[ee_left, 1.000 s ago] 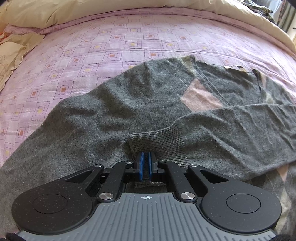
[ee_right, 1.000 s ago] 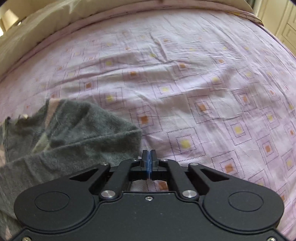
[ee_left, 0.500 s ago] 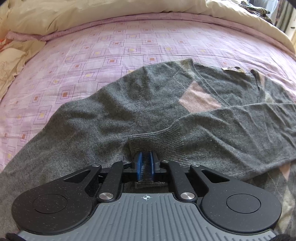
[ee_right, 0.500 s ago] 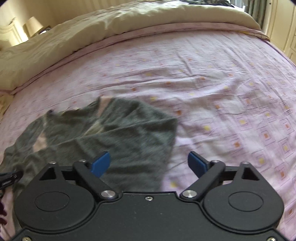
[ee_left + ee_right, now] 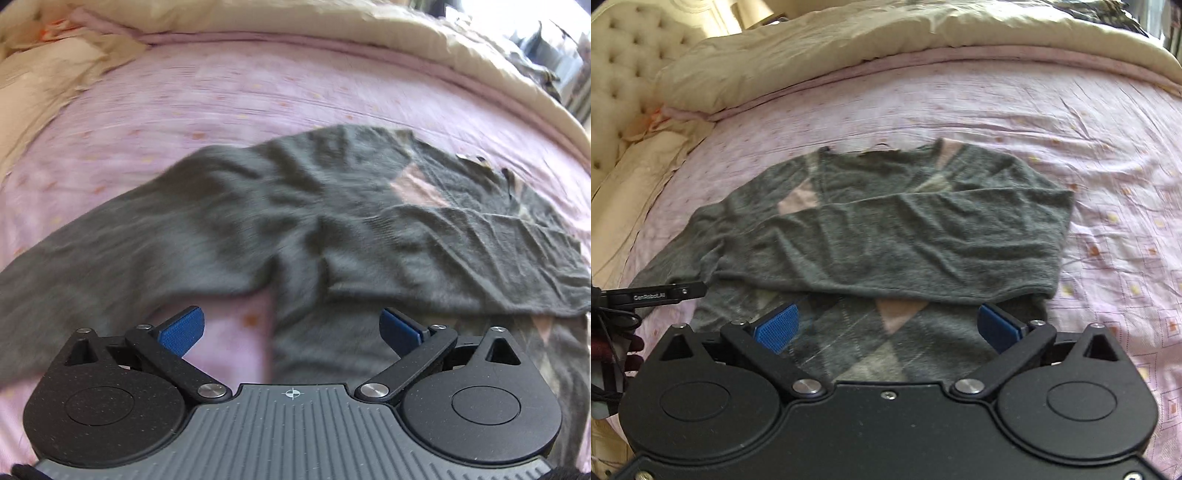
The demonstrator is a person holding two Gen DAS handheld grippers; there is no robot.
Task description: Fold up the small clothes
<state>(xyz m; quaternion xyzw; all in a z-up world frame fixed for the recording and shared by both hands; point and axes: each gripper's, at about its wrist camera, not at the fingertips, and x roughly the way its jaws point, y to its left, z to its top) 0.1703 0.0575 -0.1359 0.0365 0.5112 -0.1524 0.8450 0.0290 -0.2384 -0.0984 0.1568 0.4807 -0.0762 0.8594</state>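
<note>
A grey knit sweater (image 5: 886, 236) with pink diamond patches lies flat on the bed, one sleeve folded across its chest from the right side. In the left wrist view the same sweater (image 5: 258, 221) spreads ahead, its other sleeve running off to the left. My left gripper (image 5: 291, 326) is open and empty, raised above the sweater's left side. My right gripper (image 5: 886, 325) is also open and empty, hovering over the sweater's lower hem. The left gripper's tip (image 5: 665, 295) shows at the left edge of the right wrist view, beside the folded sleeve's cuff.
A pink patterned bedsheet (image 5: 1071, 122) covers the bed. A cream duvet (image 5: 886, 33) is bunched along the far side, and a tufted headboard (image 5: 613, 85) stands at the far left. Bare sheet lies to the right of the sweater.
My left gripper let go of the sleeve cuff, opened and pulled back. My right gripper opened and drew back, so the whole sweater now shows.
</note>
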